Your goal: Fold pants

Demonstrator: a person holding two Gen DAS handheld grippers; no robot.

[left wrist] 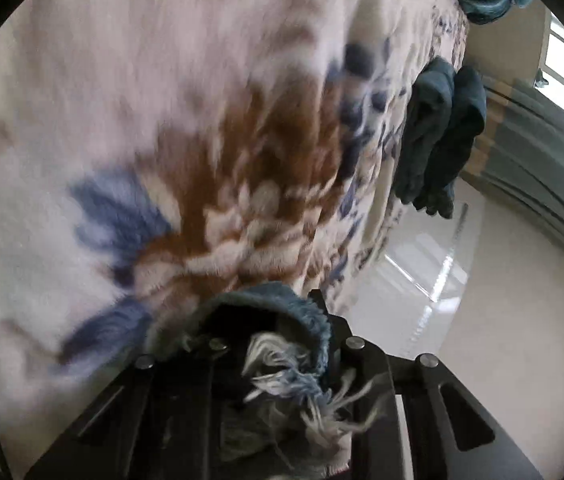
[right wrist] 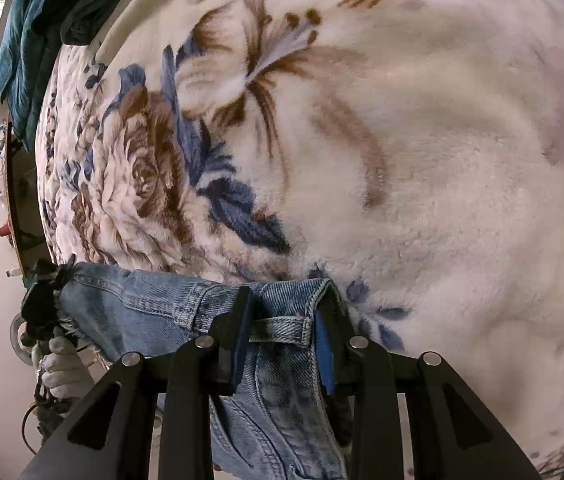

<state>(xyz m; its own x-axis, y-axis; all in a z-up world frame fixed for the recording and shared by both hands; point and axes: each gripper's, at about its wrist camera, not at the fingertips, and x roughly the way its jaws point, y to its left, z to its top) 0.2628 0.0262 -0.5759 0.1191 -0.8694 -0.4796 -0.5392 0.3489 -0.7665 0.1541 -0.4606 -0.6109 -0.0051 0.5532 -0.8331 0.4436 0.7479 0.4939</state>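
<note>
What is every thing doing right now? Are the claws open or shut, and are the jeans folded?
Light blue denim jeans: held up off the blanket, stretched between both grippers, not yet folded.
Left gripper: jaws shut on the frayed hem.
Right gripper: jaws shut on the waistband by a belt loop.
Fluffy cream blanket with brown and blue flowers: spread out flat.
Dark teal clothes: draped over the blanket's edge.

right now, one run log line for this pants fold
left tongs: shut on frayed hem | right tongs: shut on jeans waistband | surface: floral blanket
</note>
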